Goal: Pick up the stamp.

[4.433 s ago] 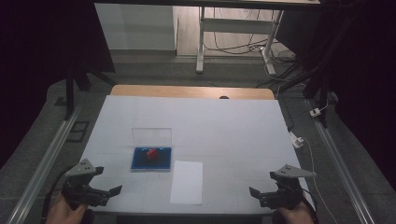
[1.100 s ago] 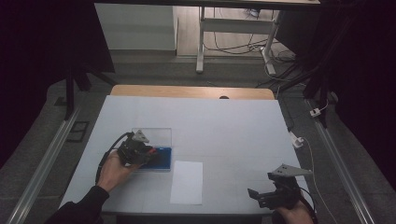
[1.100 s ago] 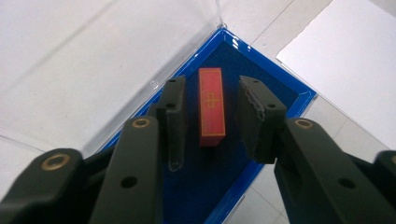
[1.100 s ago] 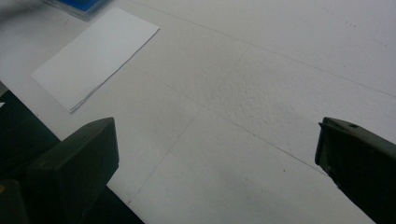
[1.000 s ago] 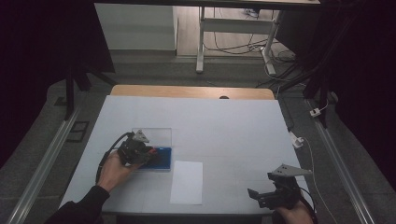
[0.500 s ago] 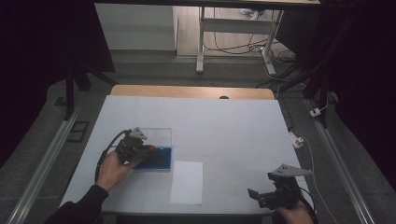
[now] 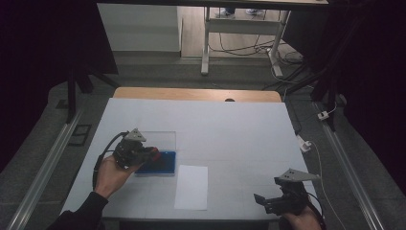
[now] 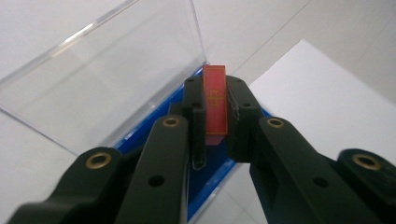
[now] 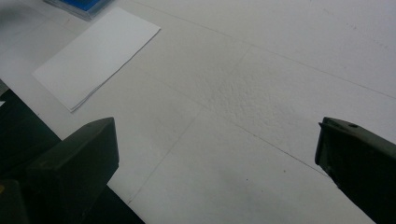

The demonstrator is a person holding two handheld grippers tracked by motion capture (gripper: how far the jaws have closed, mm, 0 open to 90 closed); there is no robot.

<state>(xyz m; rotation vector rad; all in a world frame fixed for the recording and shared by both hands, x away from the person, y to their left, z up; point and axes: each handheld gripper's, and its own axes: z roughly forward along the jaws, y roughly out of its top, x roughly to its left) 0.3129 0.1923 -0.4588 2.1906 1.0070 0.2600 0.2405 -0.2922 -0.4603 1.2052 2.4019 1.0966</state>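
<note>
A small flat red piece (image 8: 215, 109) with a gold mark stands on edge between the jaws of my left gripper (image 8: 215, 86), which is shut on it. It hangs just over the blue base (image 8: 208, 179) of a small case whose clear lid (image 8: 107, 84) stands open behind. In the high view the left gripper (image 7: 149, 153) is at the left end of the blue case (image 7: 163, 163). My right gripper (image 7: 261, 200) hovers open by the table's front right edge, with bare table between its jaws (image 9: 217, 149).
A white sheet of paper (image 7: 191, 187) lies just right of and in front of the case, and its corner (image 9: 95, 56) lies ahead of the right gripper. The white table (image 7: 239, 134) ends in a wooden strip (image 7: 196, 94) at the back.
Since 4.4 s ago the left gripper went from the front left edge to the case and closed on the red piece that lay in it. Over the last second little moved.
</note>
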